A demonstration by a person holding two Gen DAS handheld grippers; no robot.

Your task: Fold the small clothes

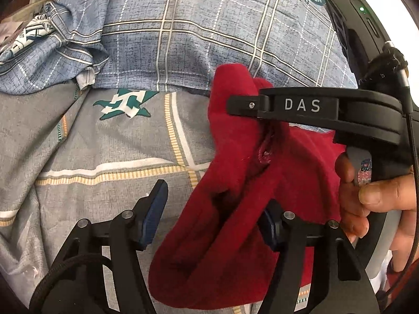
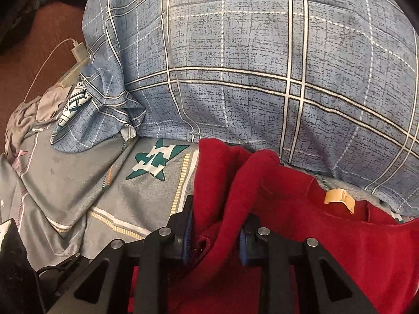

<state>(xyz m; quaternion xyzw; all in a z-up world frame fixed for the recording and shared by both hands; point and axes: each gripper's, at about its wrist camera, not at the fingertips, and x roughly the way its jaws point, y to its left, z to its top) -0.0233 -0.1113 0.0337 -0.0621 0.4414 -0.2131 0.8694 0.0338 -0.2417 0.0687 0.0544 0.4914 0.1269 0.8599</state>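
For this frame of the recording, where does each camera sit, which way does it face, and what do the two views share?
Left wrist: sits behind the left gripper, looking along its spread fingers at the red garment on the grey bedsheet; the right gripper and the person's right hand show at right.
Right wrist: sits behind the right gripper, looking toward the blue plaid pillow; its fingers pinch a fold of the red garment; no hand shows.
Shared: garment, pillow, bedsheet and its teal star print.
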